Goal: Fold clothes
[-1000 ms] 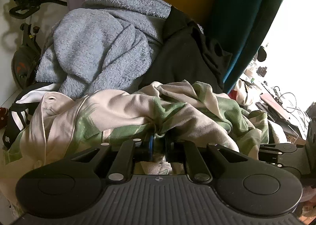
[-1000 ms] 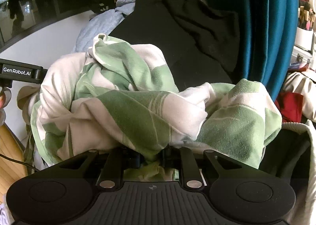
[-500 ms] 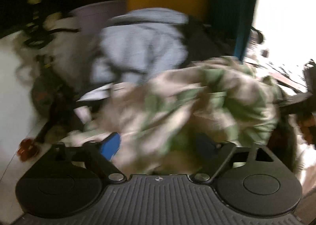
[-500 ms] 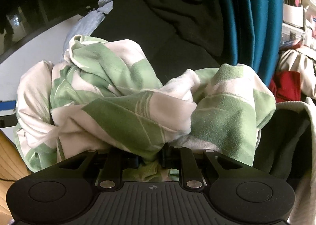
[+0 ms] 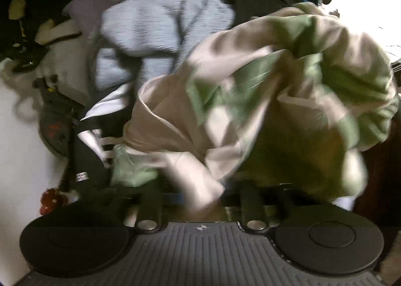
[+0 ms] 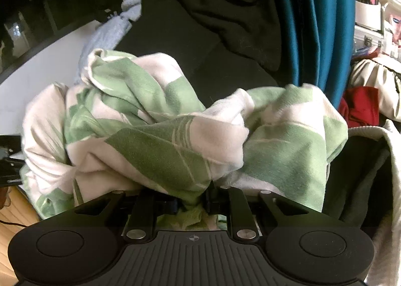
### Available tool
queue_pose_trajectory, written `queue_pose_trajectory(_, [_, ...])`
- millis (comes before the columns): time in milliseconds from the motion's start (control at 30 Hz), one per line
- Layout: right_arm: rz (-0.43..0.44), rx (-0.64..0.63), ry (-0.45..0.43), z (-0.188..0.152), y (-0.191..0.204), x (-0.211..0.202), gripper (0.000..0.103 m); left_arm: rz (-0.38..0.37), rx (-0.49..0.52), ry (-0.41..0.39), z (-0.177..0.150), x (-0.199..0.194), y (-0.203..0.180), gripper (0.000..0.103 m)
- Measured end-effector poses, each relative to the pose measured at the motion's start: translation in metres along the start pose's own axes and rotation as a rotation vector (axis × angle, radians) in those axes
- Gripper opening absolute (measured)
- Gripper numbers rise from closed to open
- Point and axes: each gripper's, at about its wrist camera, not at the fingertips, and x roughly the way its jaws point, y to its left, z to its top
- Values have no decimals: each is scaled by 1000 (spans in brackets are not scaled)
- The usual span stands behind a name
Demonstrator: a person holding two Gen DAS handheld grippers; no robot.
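At the far left of the left wrist view, a black-and-white striped garment [image 5: 100, 120] is seen low down, with a fluffy pale-blue fleece garment [image 5: 160, 25] heaped above it. The crumpled green-and-cream patterned cotton garment [image 5: 275, 100] now fills the middle and right of that blurred view, where a second ago it lay lower and flatter across the frame. Half a second ago the left gripper [image 5: 200, 195] was spread wide with nothing pinched; its jaws are now closing, and a cream fold of the garment is seen between them. A fresh hold at a new spot on the cloth is judged to be the aim.

In the right wrist view the same garment [image 6: 160, 135] is bunched on the pile in front of a black garment [image 6: 200, 35], with a teal curtain [image 6: 313, 22] to the right. The right gripper [image 6: 191, 202] has stayed clenched on a green fold. No fold has yet been formed; the garment still needs spreading out.
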Motion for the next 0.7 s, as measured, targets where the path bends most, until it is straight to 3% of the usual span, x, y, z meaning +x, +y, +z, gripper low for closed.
queue_pose_trajectory(100, [27, -41, -32, 0, 8, -20, 13, -27, -39, -63, 7, -28, -2, 16])
queue_pose_trajectory(233, [136, -74, -112, 1, 15, -56, 13, -189, -208, -157, 17, -72, 7, 16])
queue_pose_trajectory(333, [224, -77, -174, 21, 28, -58, 13, -274, -276, -180, 27, -80, 2, 16])
queue_pose_trajectory(400, [221, -92, -190, 33, 36, -51, 13, -285, -317, -179, 30, -70, -2, 16])
queue_pose_trajectory(567, [121, -72, -152, 43, 30, -21, 15, -267, -388, -144, 25, -34, -8, 17])
queue_pose_trajectory(633, [79, -84, -132, 34, 25, -19, 21, -257, -403, -129, 23, -25, -9, 18])
queue_pose_trajectory(700, [13, -140, -149, 25, 27, -22, 40, -247, -405, -116, 21, -20, -10, 18])
